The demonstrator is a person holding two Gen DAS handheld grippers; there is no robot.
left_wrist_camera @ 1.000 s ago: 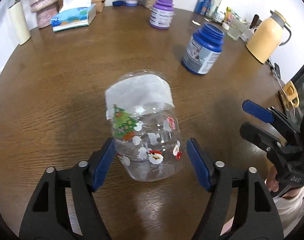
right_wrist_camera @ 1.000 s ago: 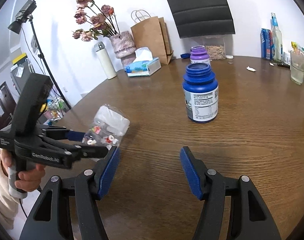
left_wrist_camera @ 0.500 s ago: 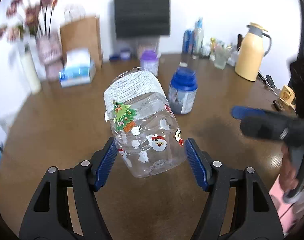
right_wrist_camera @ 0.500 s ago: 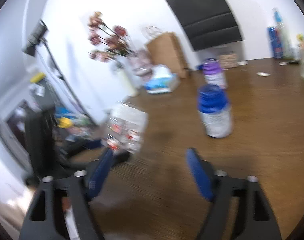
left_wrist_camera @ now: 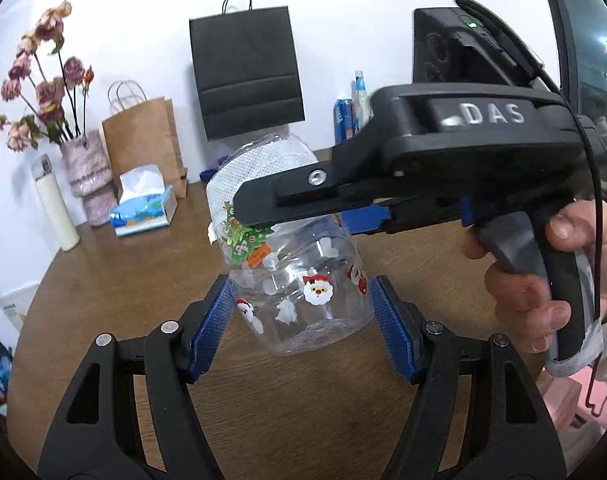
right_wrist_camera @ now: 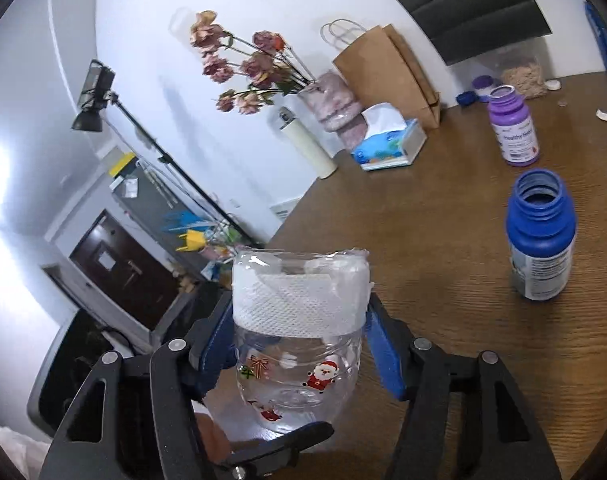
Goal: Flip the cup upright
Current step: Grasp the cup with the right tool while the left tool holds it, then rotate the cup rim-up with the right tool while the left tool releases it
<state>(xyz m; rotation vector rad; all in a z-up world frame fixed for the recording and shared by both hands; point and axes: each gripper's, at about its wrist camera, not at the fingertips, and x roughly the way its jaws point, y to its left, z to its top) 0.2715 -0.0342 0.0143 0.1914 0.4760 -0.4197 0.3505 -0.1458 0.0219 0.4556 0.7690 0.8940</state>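
Left hand-held gripper (left_wrist_camera: 301, 324) has the clear cup (left_wrist_camera: 299, 276) between its blue pads (left_wrist_camera: 209, 330), lower body, both pads touching the sides. Cup is tilted, white-wrapped end up and away, above the table (left_wrist_camera: 115, 280). Right hand-held gripper (left_wrist_camera: 247, 210) reaches in from the right across the cup's upper part; whether its fingers are clamping can't be read here. Tissue box (left_wrist_camera: 143, 208) and brown paper bag (left_wrist_camera: 143, 144) at back left.

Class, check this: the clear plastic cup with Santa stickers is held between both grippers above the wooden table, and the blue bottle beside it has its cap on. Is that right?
One error: the blue plastic bottle is uncapped; the right wrist view shows its open mouth. The rest holds: the clear plastic cup with Santa stickers sits between the left gripper and right gripper above the wooden table.
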